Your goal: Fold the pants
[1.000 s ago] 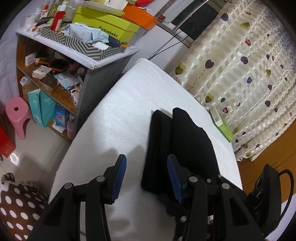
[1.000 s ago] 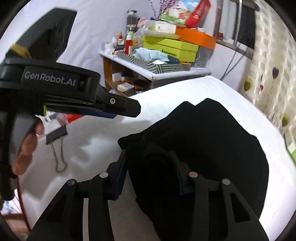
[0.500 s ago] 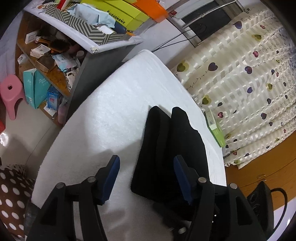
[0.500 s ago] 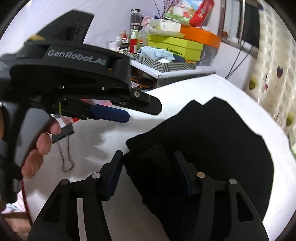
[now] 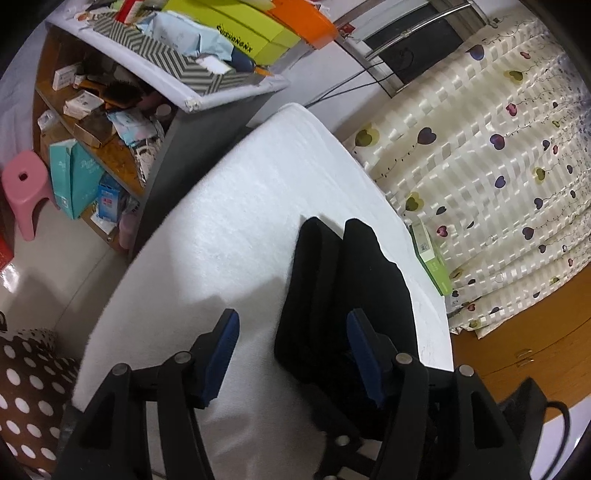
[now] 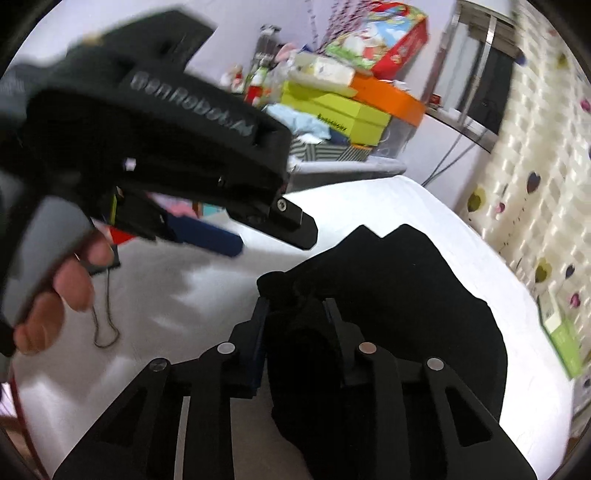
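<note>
Black pants (image 6: 399,280) on white table (image 5: 229,206). Right gripper (image 6: 295,332), jaws just closing, pinches bunched pants. Left gripper (image 5: 291,343), lettered "GenRobot.AI", spread, empty. Yellow-green box (image 5: 240,33): partly legible print.

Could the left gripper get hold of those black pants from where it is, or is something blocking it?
Probably yes. The left gripper is open, and the near edge of the black pants already lies between its fingers on the white table. Nothing sits in the way; the right gripper pinches another bunch.
</note>
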